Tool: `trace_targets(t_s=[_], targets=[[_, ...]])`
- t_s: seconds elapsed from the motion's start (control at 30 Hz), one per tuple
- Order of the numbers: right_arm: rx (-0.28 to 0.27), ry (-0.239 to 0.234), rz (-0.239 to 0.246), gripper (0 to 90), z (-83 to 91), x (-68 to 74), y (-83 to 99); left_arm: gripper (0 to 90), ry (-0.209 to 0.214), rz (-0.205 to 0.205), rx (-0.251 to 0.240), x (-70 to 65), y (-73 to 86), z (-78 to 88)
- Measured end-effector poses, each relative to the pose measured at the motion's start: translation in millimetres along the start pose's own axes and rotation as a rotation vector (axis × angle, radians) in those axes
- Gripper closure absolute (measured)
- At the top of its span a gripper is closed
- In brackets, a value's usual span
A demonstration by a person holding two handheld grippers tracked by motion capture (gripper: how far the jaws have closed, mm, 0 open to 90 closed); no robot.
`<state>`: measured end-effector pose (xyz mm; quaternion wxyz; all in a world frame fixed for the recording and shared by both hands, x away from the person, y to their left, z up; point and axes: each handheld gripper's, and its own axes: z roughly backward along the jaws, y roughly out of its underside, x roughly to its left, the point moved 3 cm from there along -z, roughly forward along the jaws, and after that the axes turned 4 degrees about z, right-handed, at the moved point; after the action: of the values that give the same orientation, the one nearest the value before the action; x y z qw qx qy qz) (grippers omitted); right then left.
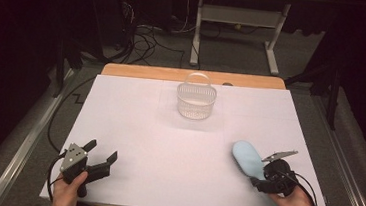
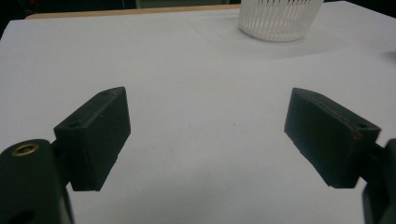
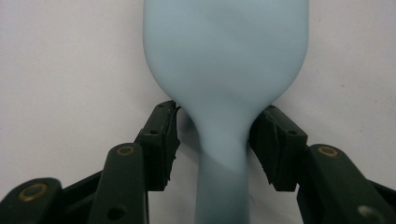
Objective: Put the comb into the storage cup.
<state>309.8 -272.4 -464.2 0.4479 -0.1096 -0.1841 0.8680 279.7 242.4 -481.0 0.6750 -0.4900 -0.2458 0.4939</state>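
A pale blue bulb-shaped object [image 1: 247,158] with a narrow neck lies on the white table cover [image 1: 167,147] at the near right. My right gripper [image 1: 259,181] sits at its near end. In the right gripper view the neck [image 3: 222,154] runs between the jaws of that gripper [image 3: 217,112]. The jaw tips reach the bulb's shoulders, and a dark gap shows beside the left pad. My left gripper [image 1: 101,151] rests at the near left, held in a hand. Its jaws [image 2: 205,126] stand wide apart over bare cover.
A white ribbed basket [image 1: 196,101] with a hoop handle stands at the far middle of the table, also at the top of the left gripper view [image 2: 278,21]. The wooden table edge [image 1: 138,71] shows behind the cover. Cables and table legs lie on the floor beyond.
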Motion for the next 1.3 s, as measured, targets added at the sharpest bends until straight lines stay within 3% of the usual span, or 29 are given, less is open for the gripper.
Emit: trace_targets(t_s=[0.9, 1.3], targets=[[0.037, 0.039, 0.045, 69.4, -3.0, 1.4, -2.1, 15.5, -0.004, -0.001, 0.0, 0.2, -0.1, 0.2], [-0.004, 0.038, 0.043, 70.3, -2.6, 2.1, 0.7, 15.5, -0.006, -0.002, 0.0, 0.3, -0.2, 0.2]])
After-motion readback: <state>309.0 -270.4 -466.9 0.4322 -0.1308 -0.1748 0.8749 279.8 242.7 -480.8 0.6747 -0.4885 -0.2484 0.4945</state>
